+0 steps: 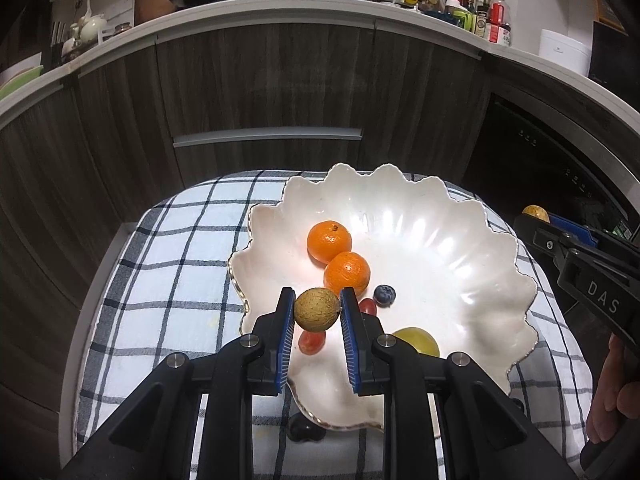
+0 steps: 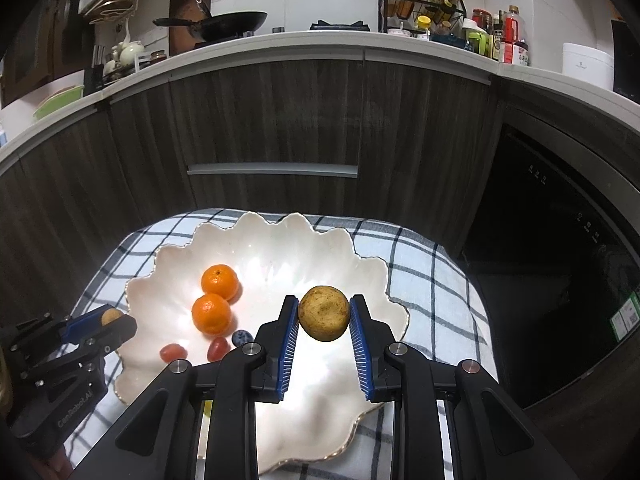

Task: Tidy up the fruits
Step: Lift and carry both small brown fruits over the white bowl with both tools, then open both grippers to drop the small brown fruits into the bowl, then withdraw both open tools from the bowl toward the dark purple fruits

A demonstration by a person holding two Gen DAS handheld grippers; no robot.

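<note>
A white scalloped bowl (image 1: 460, 248) (image 2: 320, 248) sits on a checked cloth. In it lie two mandarins (image 1: 329, 241) (image 1: 347, 274) (image 2: 219, 281) (image 2: 211, 313), a blueberry (image 1: 384, 294) (image 2: 241, 337), two red cherry tomatoes (image 1: 311, 341) (image 1: 368, 306) (image 2: 173, 351) (image 2: 218, 348) and a yellow-green fruit (image 1: 420, 340). My left gripper (image 1: 317, 309) (image 2: 105, 318) is shut on a small brown round fruit (image 1: 317, 309) (image 2: 111, 315) over the bowl's near-left rim. My right gripper (image 2: 324, 319) (image 1: 538, 216) is shut on a larger brown-yellow round fruit (image 2: 324, 319) (image 1: 535, 212) over the bowl's right side.
The checked cloth (image 1: 168, 280) (image 2: 432, 280) covers a small table in front of dark wood cabinets (image 1: 260, 92). A black appliance door (image 2: 560, 240) stands at the right. The counter behind holds a wok (image 2: 224, 24), bottles and a spice rack (image 2: 424, 4).
</note>
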